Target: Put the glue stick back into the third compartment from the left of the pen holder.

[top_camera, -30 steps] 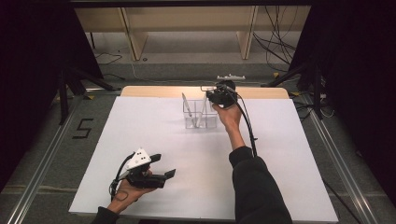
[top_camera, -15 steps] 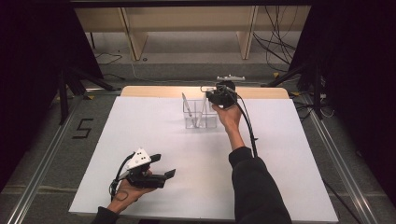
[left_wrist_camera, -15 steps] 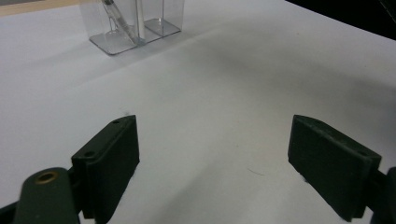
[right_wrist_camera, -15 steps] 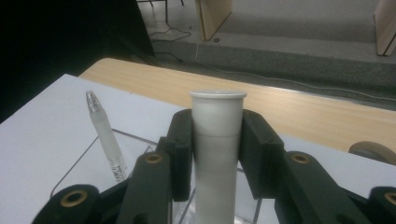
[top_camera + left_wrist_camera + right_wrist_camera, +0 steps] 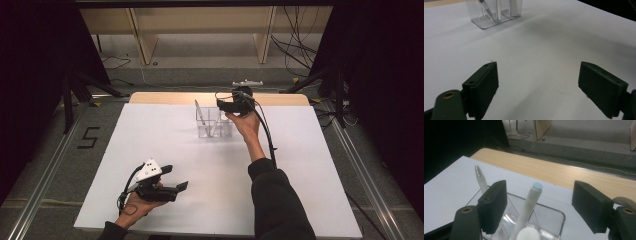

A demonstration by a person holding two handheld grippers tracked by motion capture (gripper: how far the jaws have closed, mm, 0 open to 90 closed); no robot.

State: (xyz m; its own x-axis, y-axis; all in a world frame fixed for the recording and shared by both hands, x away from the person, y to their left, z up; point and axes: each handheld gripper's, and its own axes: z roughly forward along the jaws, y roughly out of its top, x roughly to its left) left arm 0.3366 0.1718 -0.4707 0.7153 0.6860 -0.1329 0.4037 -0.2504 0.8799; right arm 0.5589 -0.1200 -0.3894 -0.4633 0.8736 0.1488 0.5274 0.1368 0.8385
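Right claw (image 5: 539,207) just opened wide astride white pen (image 5: 527,207) leaning upright in clear holder (image 5: 554,216); left claw (image 5: 539,87) wide, far off.

The left gripper (image 5: 175,178) has a black body with a white wedge-shaped housing on top, dotted with small dark marks, and a black cable looping from its rear. Its jaws are matte black rectangular blocks with small screw holes, and a brass-coloured ring sits at one pivot. The right gripper (image 5: 223,104) is black, carries a grey plate on top and trails a long black cable. Dark sleeves cover both forearms.
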